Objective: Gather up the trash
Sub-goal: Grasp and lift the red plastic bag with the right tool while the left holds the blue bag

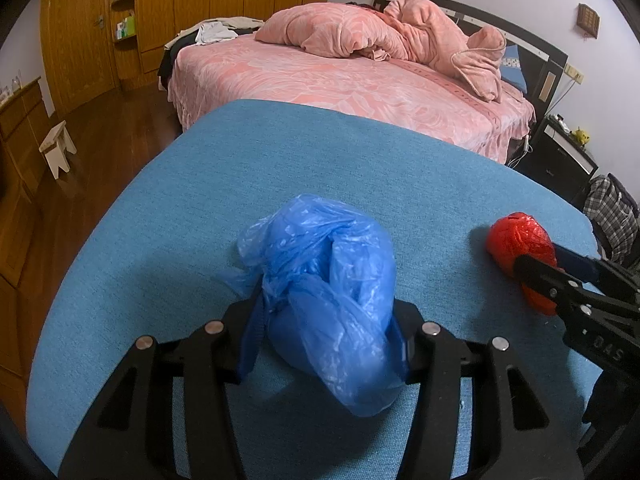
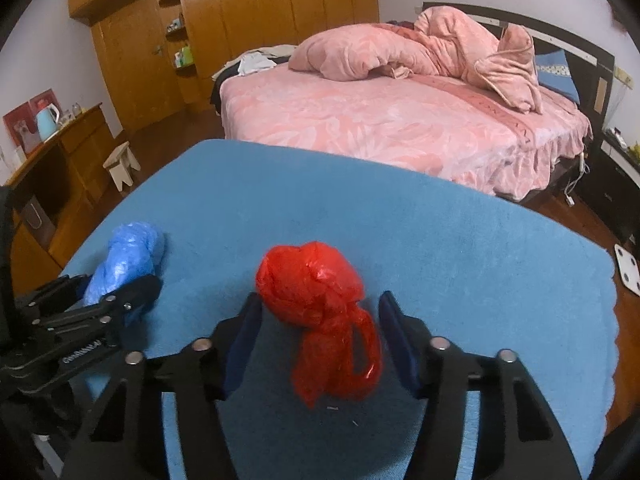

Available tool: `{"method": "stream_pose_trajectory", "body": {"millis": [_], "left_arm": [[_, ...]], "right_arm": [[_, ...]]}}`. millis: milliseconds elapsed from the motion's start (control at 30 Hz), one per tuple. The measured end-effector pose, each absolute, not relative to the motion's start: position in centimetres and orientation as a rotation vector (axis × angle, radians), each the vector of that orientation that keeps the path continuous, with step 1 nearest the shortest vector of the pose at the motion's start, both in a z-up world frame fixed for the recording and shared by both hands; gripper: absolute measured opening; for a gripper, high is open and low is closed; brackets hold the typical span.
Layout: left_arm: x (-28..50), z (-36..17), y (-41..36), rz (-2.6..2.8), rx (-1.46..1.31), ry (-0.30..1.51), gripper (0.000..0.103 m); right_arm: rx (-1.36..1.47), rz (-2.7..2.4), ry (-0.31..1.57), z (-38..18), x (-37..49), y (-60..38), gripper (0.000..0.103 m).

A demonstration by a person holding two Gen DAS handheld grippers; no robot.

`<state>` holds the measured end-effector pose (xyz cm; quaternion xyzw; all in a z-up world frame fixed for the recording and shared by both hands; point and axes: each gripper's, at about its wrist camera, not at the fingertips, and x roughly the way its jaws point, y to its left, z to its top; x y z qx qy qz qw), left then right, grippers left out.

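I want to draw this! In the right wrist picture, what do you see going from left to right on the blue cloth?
Left hand-held gripper → blue bag → red bag, lying between the right hand-held gripper's fingers.

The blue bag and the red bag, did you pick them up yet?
Not quite. The blue bag is squeezed in the left tongs but lies on the blue cloth. The red bag sits between the right tongs, with gaps beside both pads, so not gripped. Left to do: grip red, lift both.
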<state>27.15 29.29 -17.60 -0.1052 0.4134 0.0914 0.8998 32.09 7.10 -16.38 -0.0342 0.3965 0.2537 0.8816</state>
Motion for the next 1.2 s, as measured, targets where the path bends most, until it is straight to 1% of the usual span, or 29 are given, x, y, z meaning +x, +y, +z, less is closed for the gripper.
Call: {"method": "stream_pose_trajectory", "body": {"millis": [33,100,200,567,1200], "left_arm": [[27.1,-17.6,29.3,0.19,-0.217,0.856,0.051],[27.1,-17.6,29.3,0.189,-0.217,0.856,0.051],[27.1,-17.6,29.3,0.189,-0.218,0.855,0.051],[26.9,-17.2,29.2,0.205,-0.212,0.835,0.047],[24.8,-13.6,27.0,0.202,-0.211,0.734,0.046]], "right_arm": [[-0.071,0.538,0.826,-16.5,32.1,7.1,0.039],[-0.086,0.54,0.819,-16.5,31.8,7.4,0.035],[-0.075,0.54,0.82,-16.6,31.7,7.2,0.033],[-0.02,0.525,0.834,-16.1,31.4,6.3,0.031],[0.007,0.521,0.801,-13.6,30.2,4.9,0.031]]}}
